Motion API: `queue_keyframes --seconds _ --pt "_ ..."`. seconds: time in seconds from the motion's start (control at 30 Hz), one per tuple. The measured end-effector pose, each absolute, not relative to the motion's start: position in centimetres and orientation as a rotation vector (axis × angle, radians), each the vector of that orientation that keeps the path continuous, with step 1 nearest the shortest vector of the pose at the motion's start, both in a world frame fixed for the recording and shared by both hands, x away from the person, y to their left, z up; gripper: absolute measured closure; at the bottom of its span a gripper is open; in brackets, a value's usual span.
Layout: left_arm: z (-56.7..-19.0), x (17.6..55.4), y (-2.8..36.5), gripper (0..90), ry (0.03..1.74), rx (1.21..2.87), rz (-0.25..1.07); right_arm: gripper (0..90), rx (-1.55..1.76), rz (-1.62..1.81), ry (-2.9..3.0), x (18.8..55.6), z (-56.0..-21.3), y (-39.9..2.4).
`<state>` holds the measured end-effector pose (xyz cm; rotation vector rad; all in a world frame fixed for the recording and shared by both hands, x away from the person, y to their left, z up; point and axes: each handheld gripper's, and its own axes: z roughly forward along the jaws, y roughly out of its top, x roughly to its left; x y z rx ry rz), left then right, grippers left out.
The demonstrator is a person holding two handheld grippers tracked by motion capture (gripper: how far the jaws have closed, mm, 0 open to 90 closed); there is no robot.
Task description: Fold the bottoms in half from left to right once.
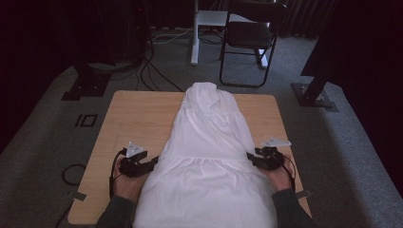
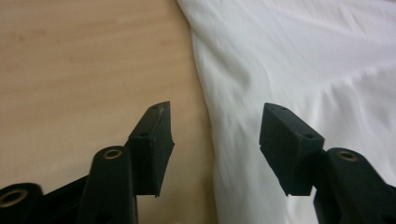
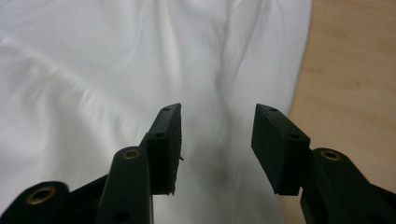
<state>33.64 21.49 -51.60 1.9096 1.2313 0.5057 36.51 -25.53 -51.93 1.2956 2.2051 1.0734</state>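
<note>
High view dim, murky edges; gripper views brighter, slightly soft.

White dress (image 1: 205,156) cut off by bottom edge in high view, hem out of frame; near end covers table (image 1: 138,114) front edge in the middle. Forearms cropped at bottom, sleeves barely in. Left gripper (image 1: 153,163) and right gripper (image 1: 251,158) too small and dark there to read jaw gap or contact with cloth. Left gripper view: dress (image 2: 303,60) runs off top, right and bottom edges, fabric soft and blurred near jaws. Right gripper view: dress (image 3: 116,70) cut off top, left, bottom; table (image 3: 355,74) only a strip. Background beyond chair (image 1: 249,35) too dark to make out.
</note>
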Motion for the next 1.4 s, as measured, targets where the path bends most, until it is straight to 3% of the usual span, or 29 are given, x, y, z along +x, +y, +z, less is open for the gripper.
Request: queue_keyframes --seconds 0.17,0.2,0.27,0.3,0.43,0.47,0.53,0.77,0.87,1.0,1.03,1.07,1.13,1.2,1.23,1.4 --pt "-52.6 36.9 20.4 43.3 1.274 1.91 0.454 48.4 1.317 1.092 2.273 40.5 -53.0 -23.1" --pt "-52.8 37.2 20.2 42.6 1.275 1.92 0.454 57.1 1.321 1.076 2.3 41.0 -53.3 -22.7" --pt "-53.1 37.6 19.6 41.9 1.276 1.922 0.434 83.8 1.3 0.988 2.364 41.5 -53.5 -22.0" --pt "-53.2 37.6 19.4 41.9 1.272 1.925 0.43 88.6 1.265 0.932 2.342 41.3 -53.0 -21.8" --pt "-53.6 37.4 18.5 40.6 1.246 1.97 0.426 89.0 1.184 1.049 2.17 39.4 -49.7 -22.7" --pt "-53.8 37.4 18.1 40.5 1.241 1.978 0.418 89.0 1.154 1.077 2.022 37.7 -47.2 -23.9" --pt "-53.9 37.4 17.9 40.1 1.236 1.982 0.413 88.9 1.162 1.068 2.0 37.5 -46.9 -24.3" --pt "-52.7 38.3 17.2 39.5 1.233 1.956 0.458 88.4 1.403 0.835 2.109 40.6 -54.5 -26.5" --pt "-51.9 39.8 16.2 38.8 1.227 1.932 0.465 87.9 1.419 0.834 2.119 40.7 -55.3 -26.4" --pt "-53.2 41.7 14.0 37.0 1.22 2.037 0.447 87.3 1.426 0.834 2.123 40.9 -55.3 -26.4" --pt "-53.6 42.0 13.6 38.2 1.22 2.057 0.455 87.2 1.429 0.837 2.125 40.9 -55.3 -26.4" --pt "-53.9 42.2 13.3 45.8 1.211 2.085 0.456 87.1 1.431 0.843 2.123 40.9 -55.3 -26.4" --pt "-54.3 42.3 13.2 70.2 1.205 2.11 0.456 87.0 1.429 0.848 2.121 40.9 -55.4 -26.5" --pt "-54.7 42.3 13.5 70.2 1.2 2.111 0.421 86.9 1.43 0.854 2.118 40.9 -55.4 -26.5" --pt "-54.7 41.8 13.9 87.7 1.194 2.107 0.429 86.2 1.432 0.889 2.114 40.5 -55.6 -26.6" --pt "-54.9 39.4 16.2 88.5 1.197 2.08 0.442 85.8 1.399 0.94 2.15 38.5 -55.8 -26.3"
